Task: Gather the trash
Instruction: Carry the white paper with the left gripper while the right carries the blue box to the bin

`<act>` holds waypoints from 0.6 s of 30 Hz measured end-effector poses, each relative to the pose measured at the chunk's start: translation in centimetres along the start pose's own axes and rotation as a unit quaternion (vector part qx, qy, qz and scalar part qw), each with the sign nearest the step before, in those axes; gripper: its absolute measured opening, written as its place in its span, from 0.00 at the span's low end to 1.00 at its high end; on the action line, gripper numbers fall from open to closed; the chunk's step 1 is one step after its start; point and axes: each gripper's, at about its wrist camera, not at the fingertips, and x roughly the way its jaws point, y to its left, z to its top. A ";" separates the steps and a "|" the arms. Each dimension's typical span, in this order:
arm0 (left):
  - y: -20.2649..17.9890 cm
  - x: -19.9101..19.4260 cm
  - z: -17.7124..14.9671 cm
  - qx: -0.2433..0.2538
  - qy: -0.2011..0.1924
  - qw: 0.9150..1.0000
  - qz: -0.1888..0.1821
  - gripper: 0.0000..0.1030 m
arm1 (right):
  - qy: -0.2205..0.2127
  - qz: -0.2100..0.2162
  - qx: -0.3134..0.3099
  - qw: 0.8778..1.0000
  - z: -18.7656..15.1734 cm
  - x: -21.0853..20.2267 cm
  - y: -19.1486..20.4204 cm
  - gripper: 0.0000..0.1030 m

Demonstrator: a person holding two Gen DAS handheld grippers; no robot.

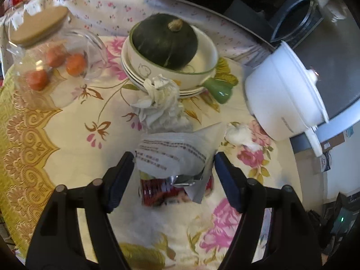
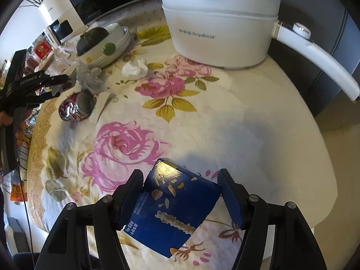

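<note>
Left wrist view: left gripper (image 1: 174,168) spread wide, a wrapper (image 1: 173,155) over a crushed can (image 1: 157,190) lying loose between the jaws; just ahead crumpled tissue (image 1: 160,105), then stacked bowls (image 1: 193,72) holding a squash (image 1: 164,42); a jar (image 1: 54,54) ahead-left, a white pot (image 1: 283,90) ahead-right.

Right wrist view: right gripper (image 2: 180,189) spread around a blue box (image 2: 173,211), contact unclear; open tablecloth (image 2: 247,123) ahead, a tissue wad (image 2: 135,68) farther on.

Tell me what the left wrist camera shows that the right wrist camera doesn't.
Left wrist only: a lidded glass jar holding orange-red fruit, and a printed foil wrapper between the open left gripper fingers.
Right wrist only: a blue box between the right gripper fingers.
Both: the crushed can, white cooker pot, dark squash and a white tissue wad.
</note>
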 end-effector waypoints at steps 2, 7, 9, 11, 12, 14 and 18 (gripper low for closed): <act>-0.4 -1.0 -0.8 0.005 -0.006 1.000 -0.004 0.72 | -0.006 0.004 0.004 1.000 -0.2 -1.0 -0.1 0.67; -1.6 -4.1 -3.5 0.028 -0.012 0.999 -0.023 0.72 | -0.019 0.007 0.020 1.000 -1.2 -3.3 -0.3 0.67; -2.3 -5.2 -4.9 0.042 -0.013 0.999 -0.026 0.72 | -0.020 0.005 0.020 1.000 -2.0 -4.3 -0.4 0.67; -3.1 -5.9 -6.2 0.052 -0.014 0.998 -0.030 0.72 | -0.020 -0.001 0.017 1.000 -2.8 -5.1 -0.4 0.67; -3.4 -6.3 -6.9 0.056 -0.016 0.998 -0.036 0.72 | -0.022 -0.003 0.017 1.000 -3.3 -5.6 -0.6 0.67; -4.2 -6.9 -8.3 0.064 -0.013 0.997 -0.049 0.72 | -0.023 -0.005 0.019 1.000 -4.1 -6.5 -0.9 0.67; -6.4 -7.6 -11.2 0.085 -0.008 0.994 -0.066 0.72 | -0.030 -0.003 0.033 0.999 -5.9 -8.5 -2.1 0.67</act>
